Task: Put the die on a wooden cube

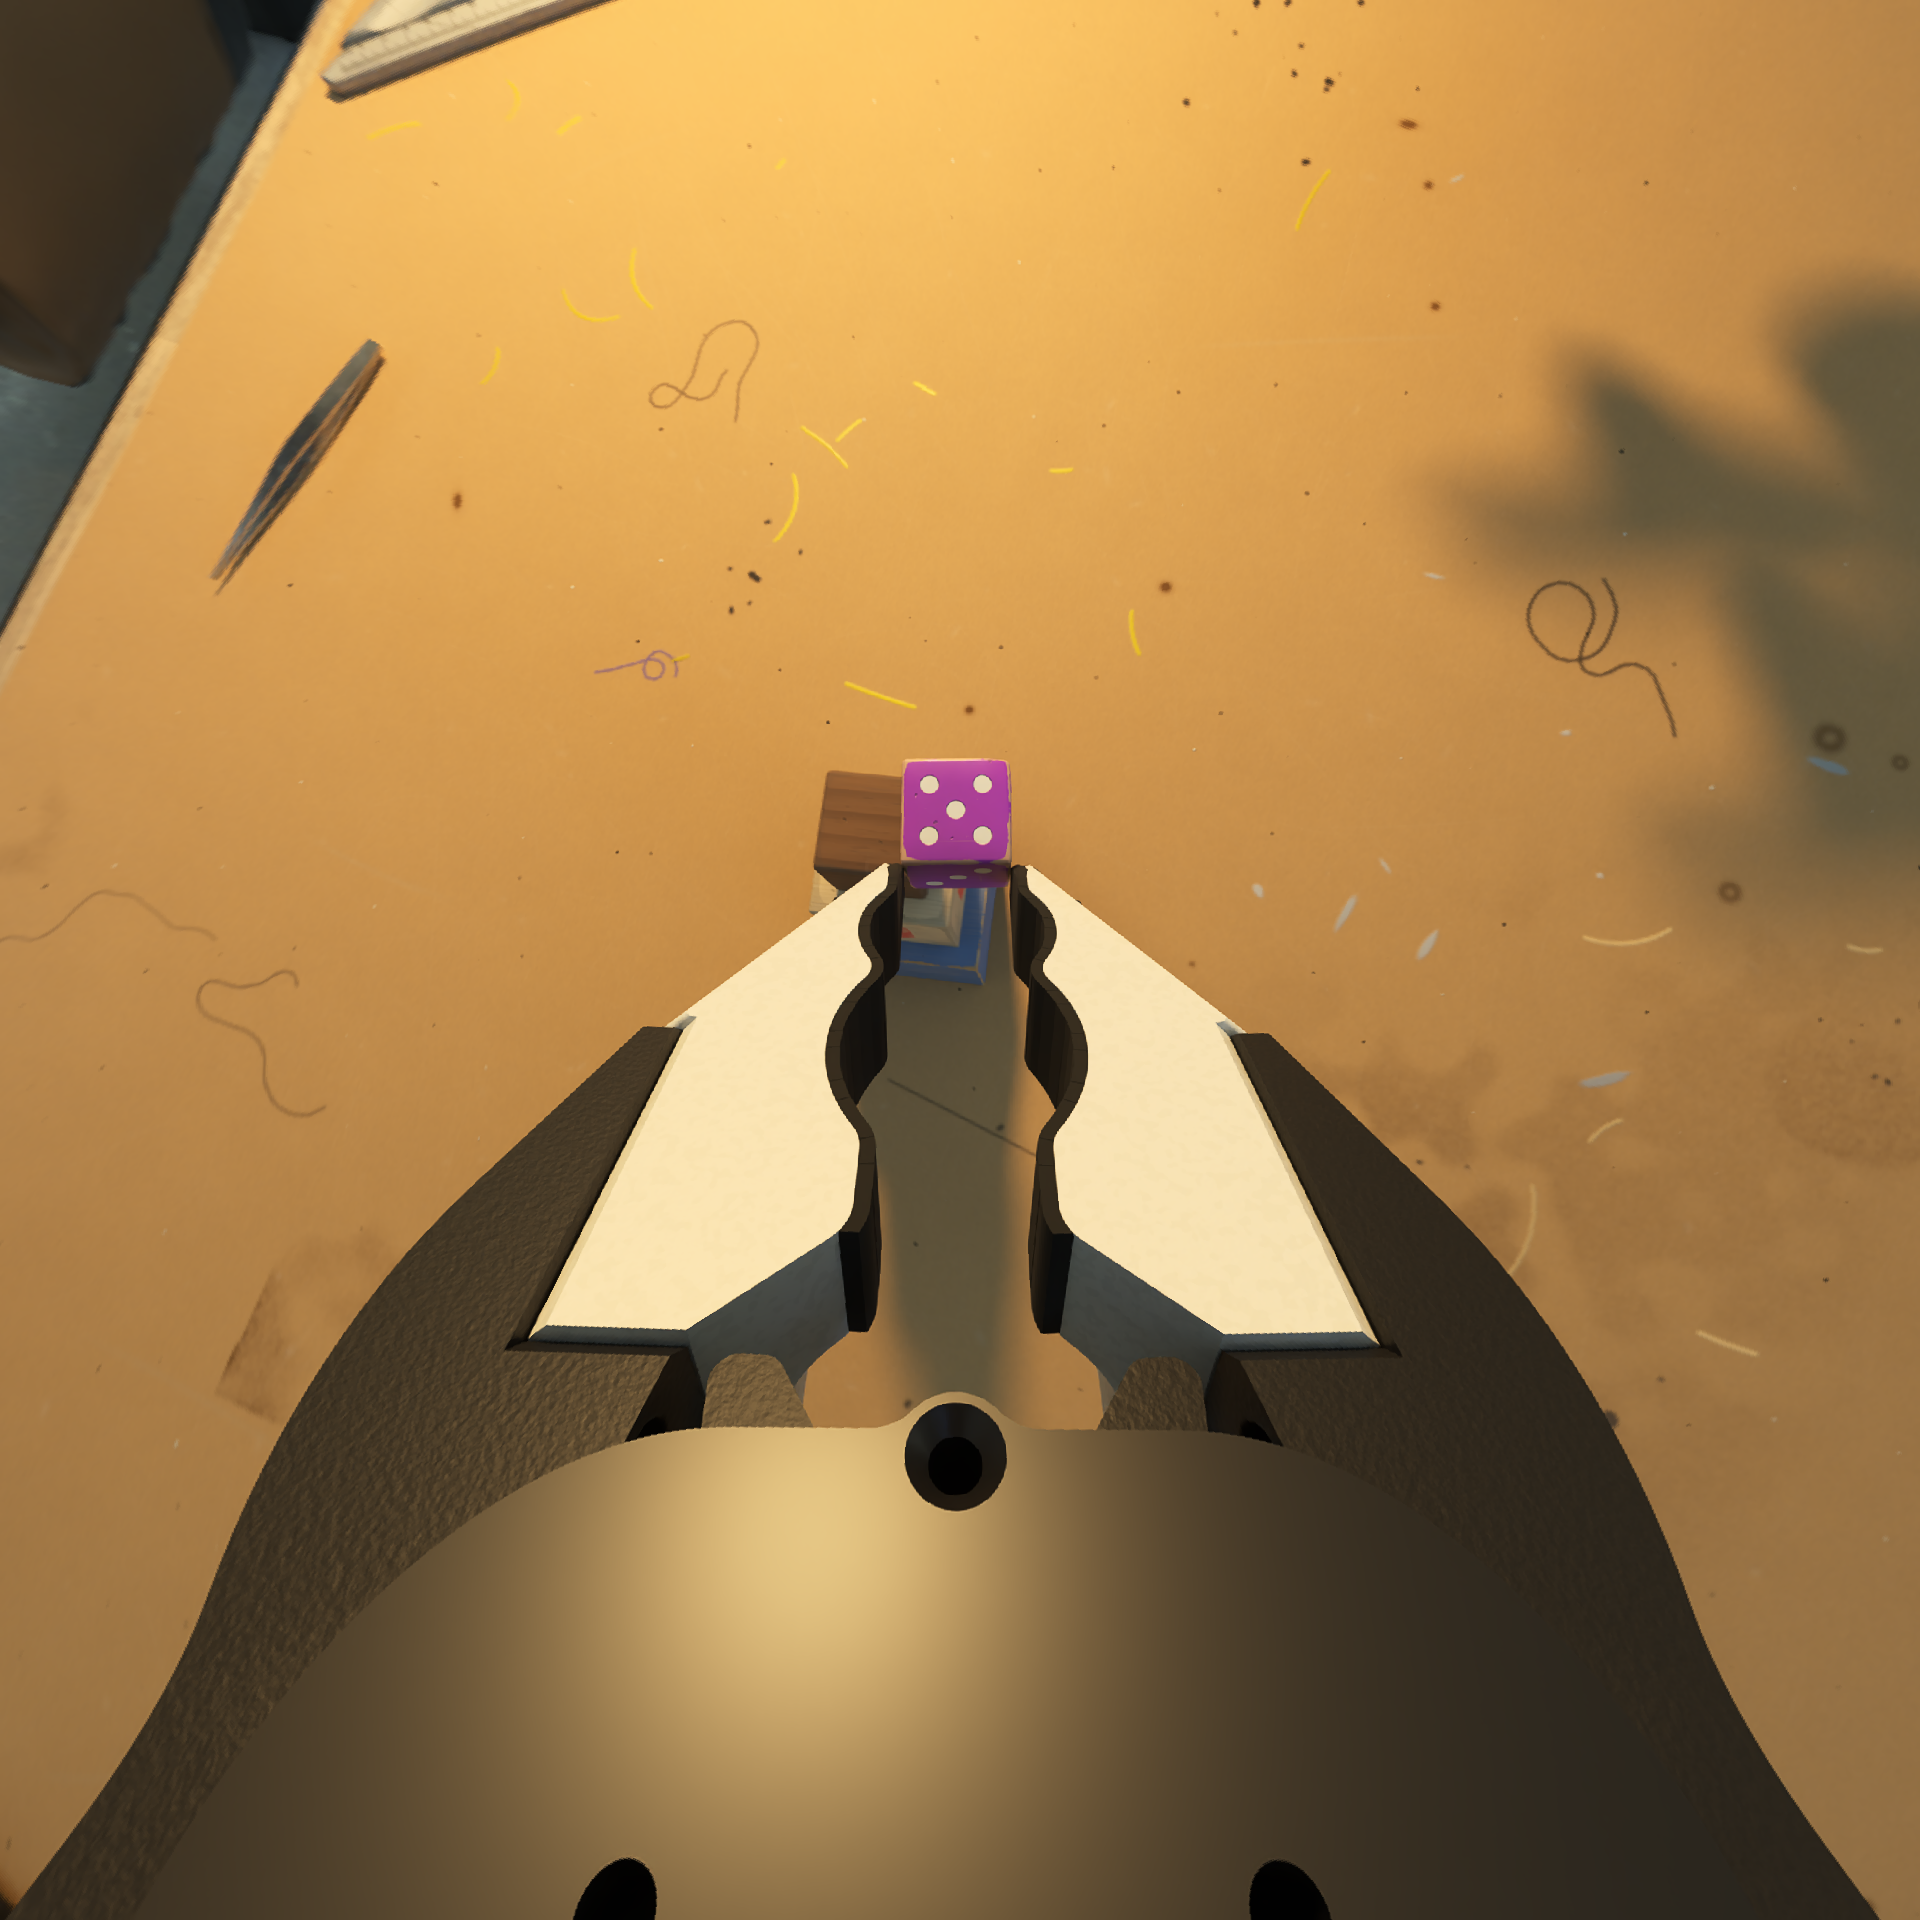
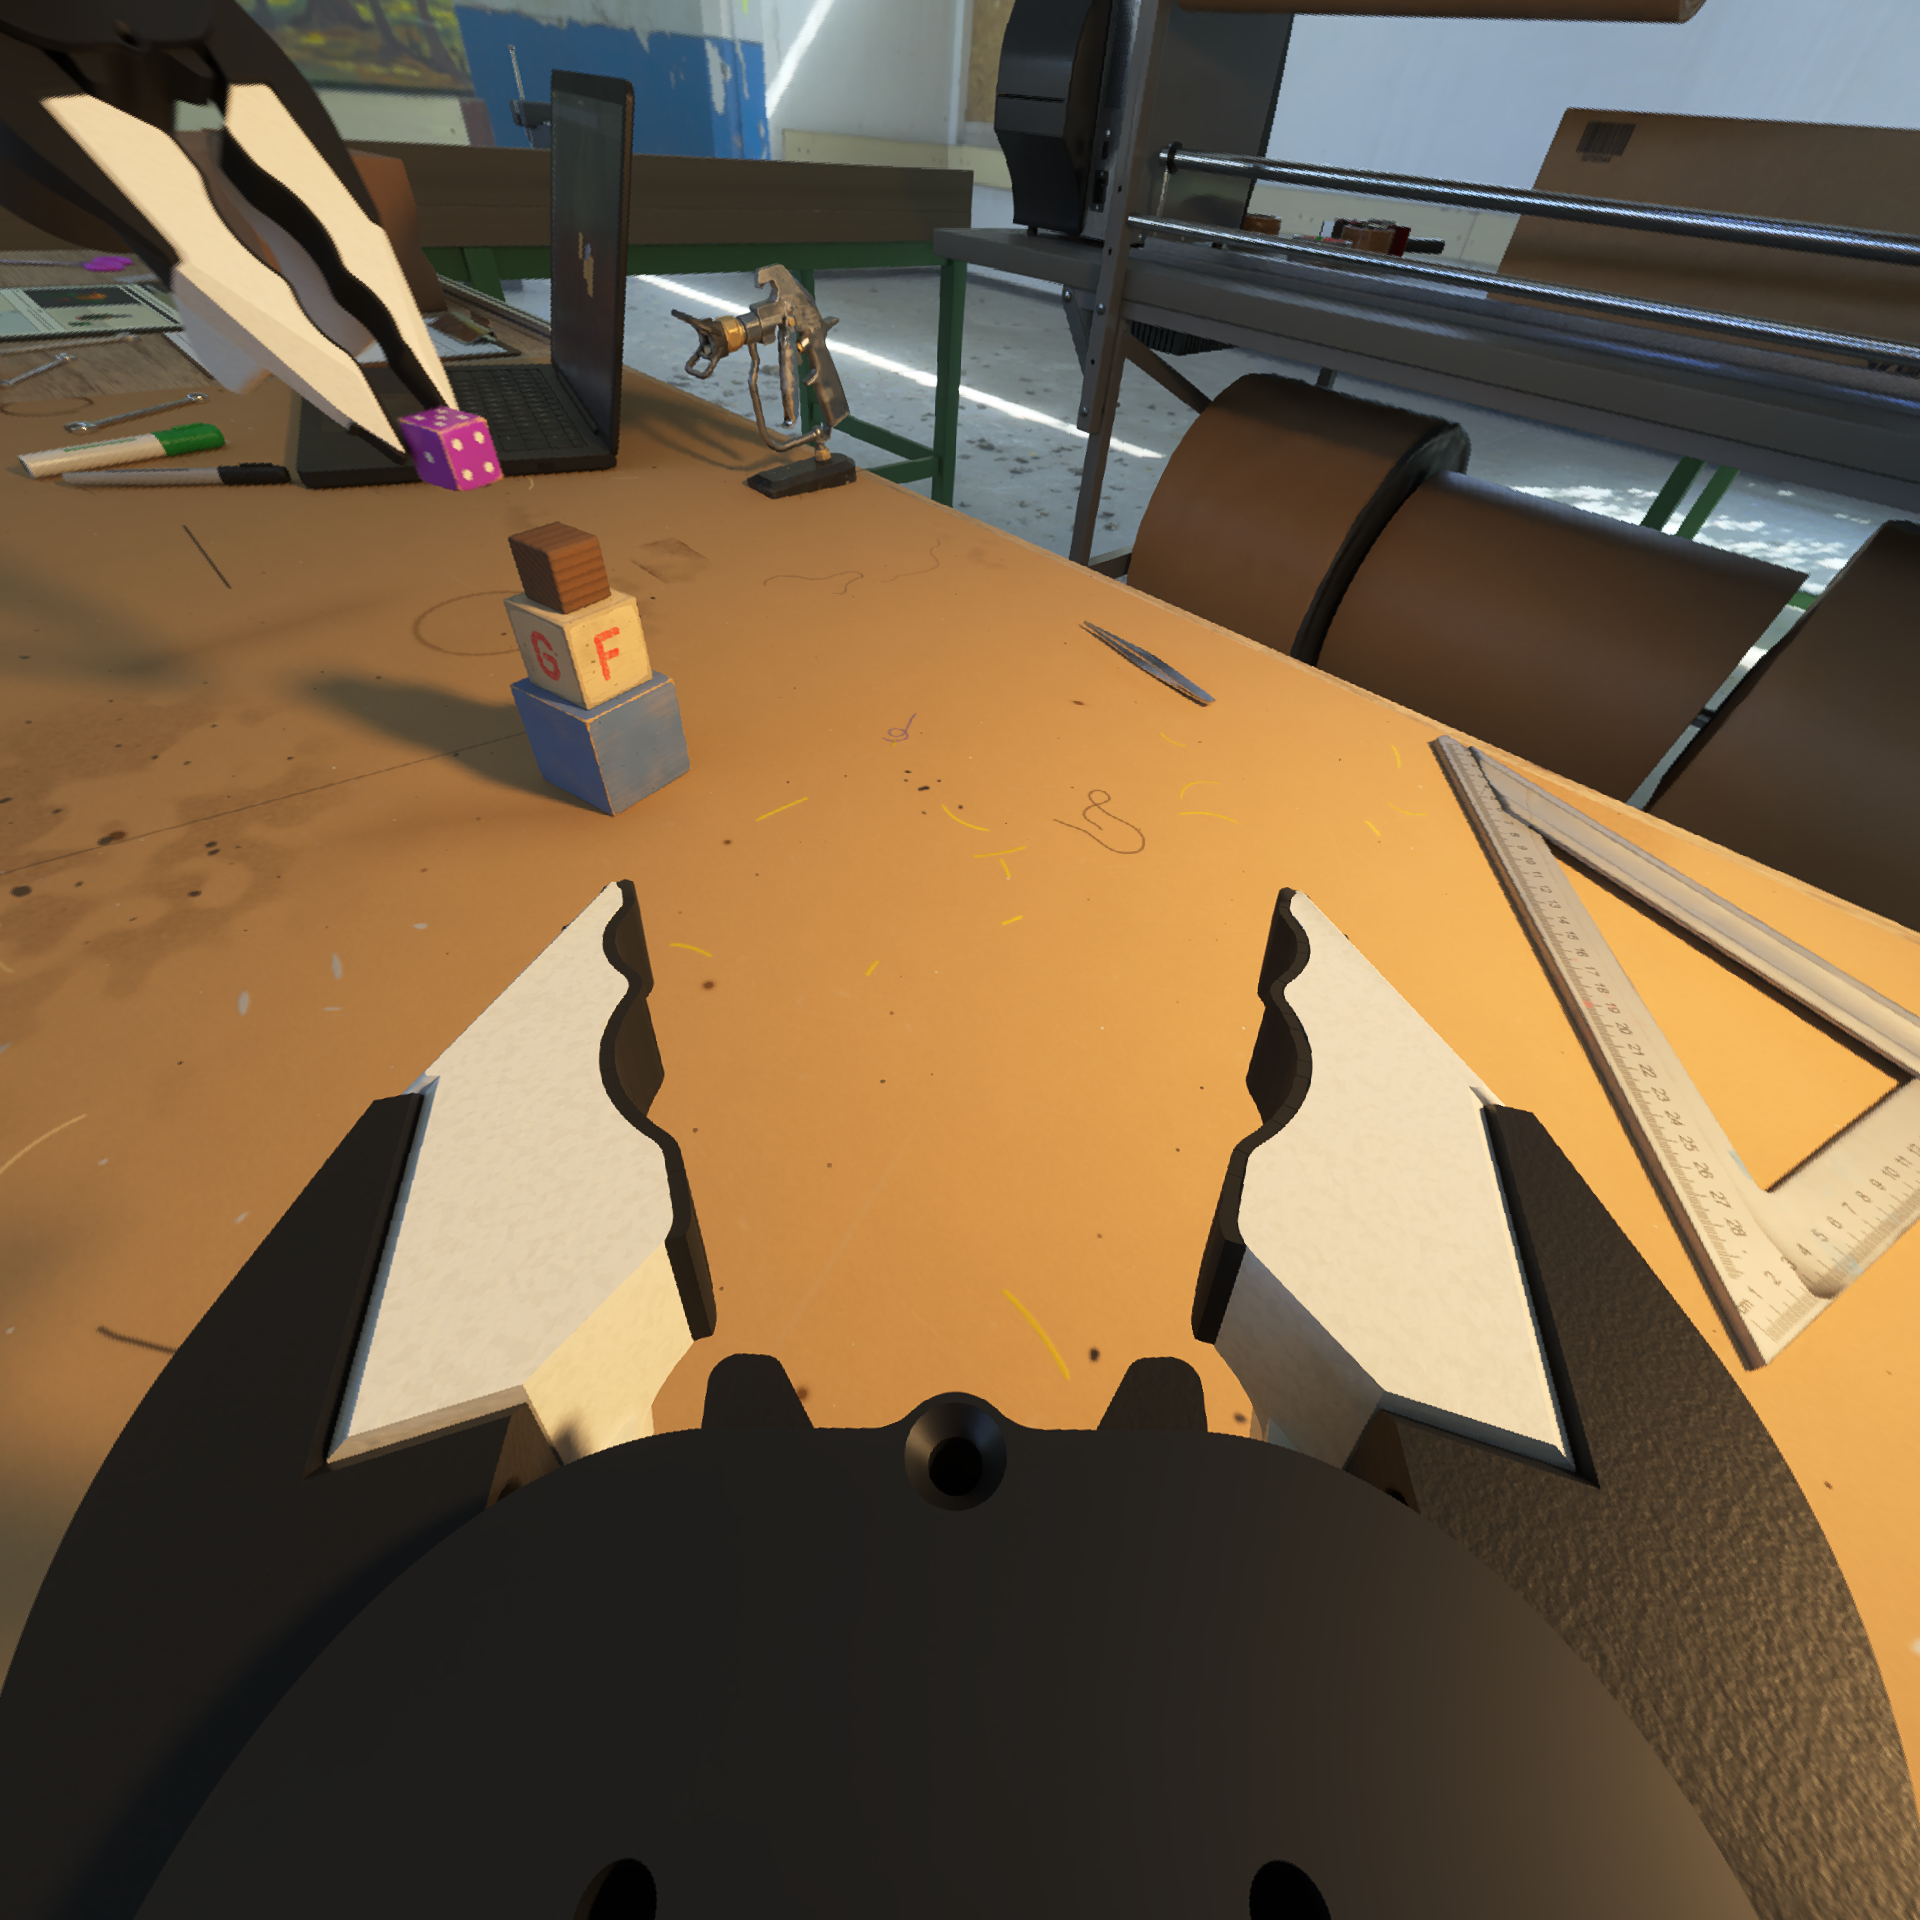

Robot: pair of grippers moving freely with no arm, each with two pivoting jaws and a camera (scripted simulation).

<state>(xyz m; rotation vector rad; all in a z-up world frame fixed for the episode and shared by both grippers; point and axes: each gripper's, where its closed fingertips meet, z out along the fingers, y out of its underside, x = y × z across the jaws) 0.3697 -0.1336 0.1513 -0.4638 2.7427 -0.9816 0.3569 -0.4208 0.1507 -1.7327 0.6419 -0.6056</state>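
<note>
Right wrist view reveals die (image 2: 453,447) above stack (image 2: 595,665)

The die (image 2: 453,448) is magenta with white pips, held clear of the table, tilted, with its five-pip face (image 1: 955,809) toward the left wrist camera. The brown wooden cube (image 2: 561,566) sits below it, slightly askew, on a pale lettered cube (image 2: 579,649), which rests on a blue cube (image 2: 603,740).

Grainy wooden cube (image 2: 559,566) (matt)
</note>
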